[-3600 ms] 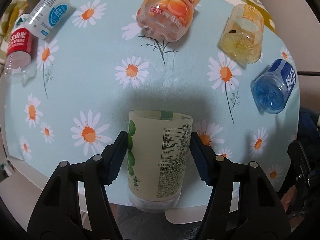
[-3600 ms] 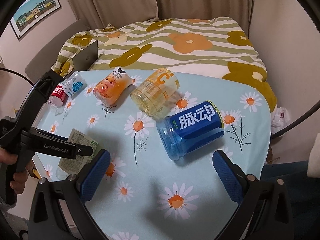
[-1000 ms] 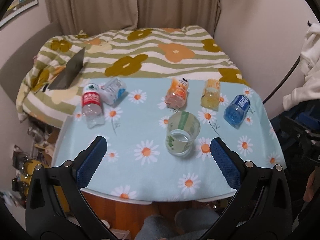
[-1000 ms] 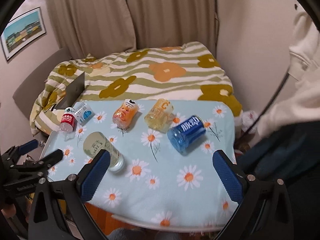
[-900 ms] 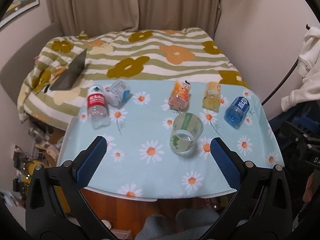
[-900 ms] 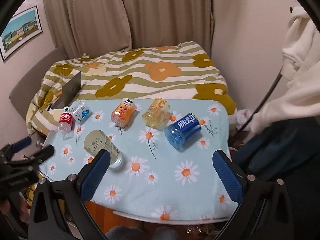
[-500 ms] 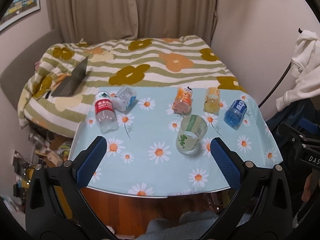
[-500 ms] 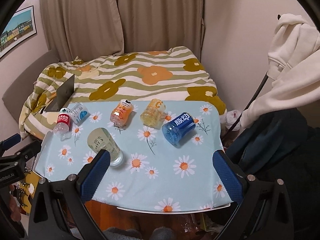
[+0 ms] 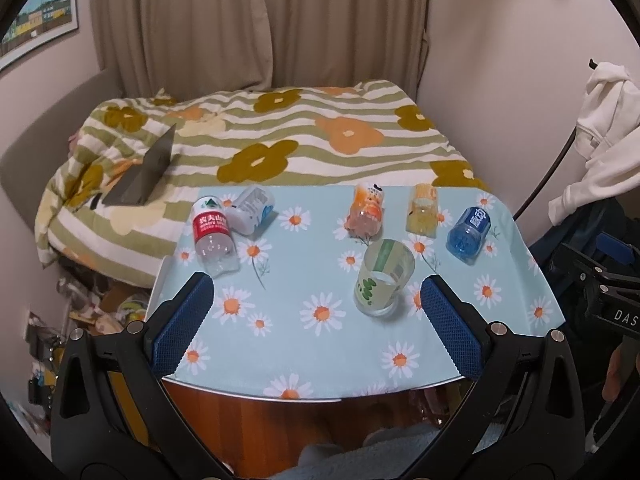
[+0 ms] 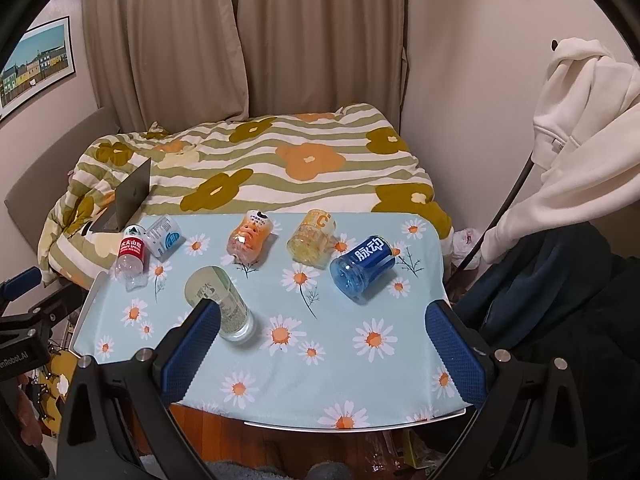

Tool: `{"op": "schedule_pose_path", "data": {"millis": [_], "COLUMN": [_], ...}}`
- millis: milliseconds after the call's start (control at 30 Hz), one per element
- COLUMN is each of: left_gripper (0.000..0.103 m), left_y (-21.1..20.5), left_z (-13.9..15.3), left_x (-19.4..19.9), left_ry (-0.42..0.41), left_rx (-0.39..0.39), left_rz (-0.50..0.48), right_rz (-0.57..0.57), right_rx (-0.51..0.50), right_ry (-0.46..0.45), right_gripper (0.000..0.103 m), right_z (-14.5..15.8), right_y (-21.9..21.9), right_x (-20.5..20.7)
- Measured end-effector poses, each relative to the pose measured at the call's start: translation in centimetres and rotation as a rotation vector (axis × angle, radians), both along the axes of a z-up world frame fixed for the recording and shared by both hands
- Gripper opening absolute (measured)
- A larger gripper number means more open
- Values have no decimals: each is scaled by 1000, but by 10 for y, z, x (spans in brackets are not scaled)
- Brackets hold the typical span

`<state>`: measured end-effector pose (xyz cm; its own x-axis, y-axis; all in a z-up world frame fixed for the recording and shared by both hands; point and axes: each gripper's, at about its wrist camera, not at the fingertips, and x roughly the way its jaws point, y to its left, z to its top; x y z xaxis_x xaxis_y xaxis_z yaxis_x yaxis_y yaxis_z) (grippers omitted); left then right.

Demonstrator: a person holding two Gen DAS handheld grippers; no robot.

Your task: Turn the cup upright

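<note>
A pale green labelled cup [image 9: 383,277] stands upright on the daisy-print table [image 9: 304,344], its open mouth up; it also shows in the right wrist view [image 10: 218,301]. My left gripper [image 9: 318,326] is open and empty, held back over the table's front edge, well short of the cup. My right gripper [image 10: 322,356] is open and empty, also back at the front edge. The other cups lie on their sides at the back: orange [image 9: 366,214], yellow [image 9: 422,212], blue [image 9: 468,232].
A red-labelled bottle [image 9: 212,232] and a white-blue cup [image 9: 254,210] lie at the table's back left. A bed with a flowered quilt [image 9: 280,148] and a laptop [image 9: 146,172] stand behind. A white garment [image 10: 580,116] hangs at the right.
Earlier my left gripper was shut on the green cup lying on its side; now the cup stands upright and free. Both grippers have drawn back from the table.
</note>
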<state>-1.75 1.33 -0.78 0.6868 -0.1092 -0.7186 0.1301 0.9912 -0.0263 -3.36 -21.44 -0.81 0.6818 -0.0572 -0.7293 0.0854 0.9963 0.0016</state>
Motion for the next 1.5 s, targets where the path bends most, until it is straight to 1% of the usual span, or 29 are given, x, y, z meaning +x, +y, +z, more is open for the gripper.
{"op": "schedule_pose_path", "data": {"millis": [700, 933, 1500], "left_gripper": [103, 103, 103], "left_y": [0, 2, 2], "left_z": [0, 6, 0], "left_x": [-1, 4, 12], "left_ry": [-6, -11, -14], "left_rx": [3, 15, 37], "left_rz": [1, 1, 21], "right_rz": [-2, -3, -2], "right_rx": [2, 5, 5], "right_ry": [-3, -3, -4], "right_gripper": [102, 102, 102], "right_z": [0, 0, -1], "right_y": [-2, -2, -3], "right_x": [0, 1, 1]}}
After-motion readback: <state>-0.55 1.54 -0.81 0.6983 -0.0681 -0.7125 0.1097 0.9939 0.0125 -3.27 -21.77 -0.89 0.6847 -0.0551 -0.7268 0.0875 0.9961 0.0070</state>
